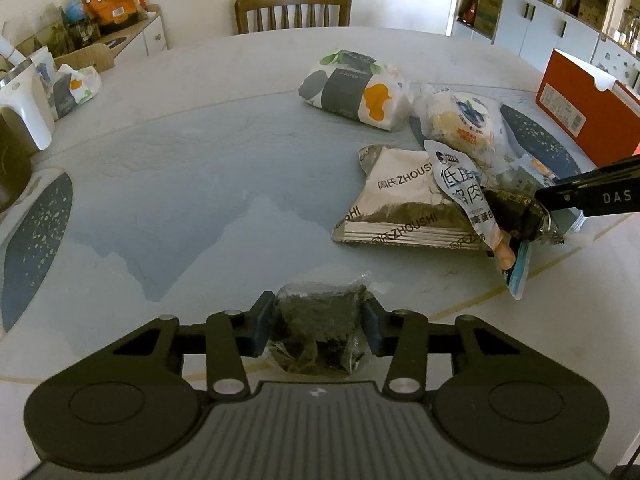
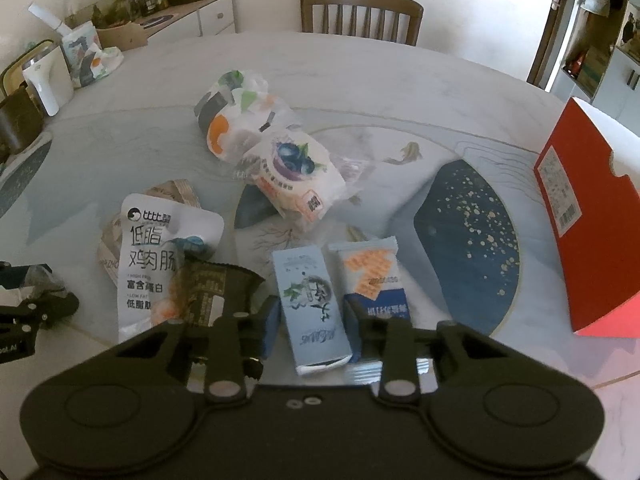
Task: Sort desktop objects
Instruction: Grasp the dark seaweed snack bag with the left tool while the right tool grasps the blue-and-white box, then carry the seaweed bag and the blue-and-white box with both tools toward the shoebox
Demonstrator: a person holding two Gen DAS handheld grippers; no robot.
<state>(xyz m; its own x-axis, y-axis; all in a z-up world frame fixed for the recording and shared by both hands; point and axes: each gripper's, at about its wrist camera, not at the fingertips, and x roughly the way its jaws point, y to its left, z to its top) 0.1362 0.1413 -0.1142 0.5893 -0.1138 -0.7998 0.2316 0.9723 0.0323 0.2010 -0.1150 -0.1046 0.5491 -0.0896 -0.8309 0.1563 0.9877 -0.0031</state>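
In the left wrist view my left gripper (image 1: 319,314) is shut on a dark seaweed-like packet in clear wrap (image 1: 320,332), low over the near table edge, both pads pressing its sides. In the right wrist view my right gripper (image 2: 313,314) is shut on a slim pale blue box (image 2: 314,304) lying on the table. Beside that box lies a cracker packet (image 2: 372,276). To its left are a dark brown packet (image 2: 212,292) and a white chicken sausage pouch (image 2: 160,248). A white ZHOUSHI bag (image 1: 404,204) lies under the pouch.
A blueberry-printed bread packet (image 2: 296,172) and a tissue pack (image 2: 236,120) lie further back. A red box (image 2: 588,232) stands at the right table edge. A white appliance (image 1: 24,100) sits at the far left, and a wooden chair (image 1: 292,8) stands behind the table.
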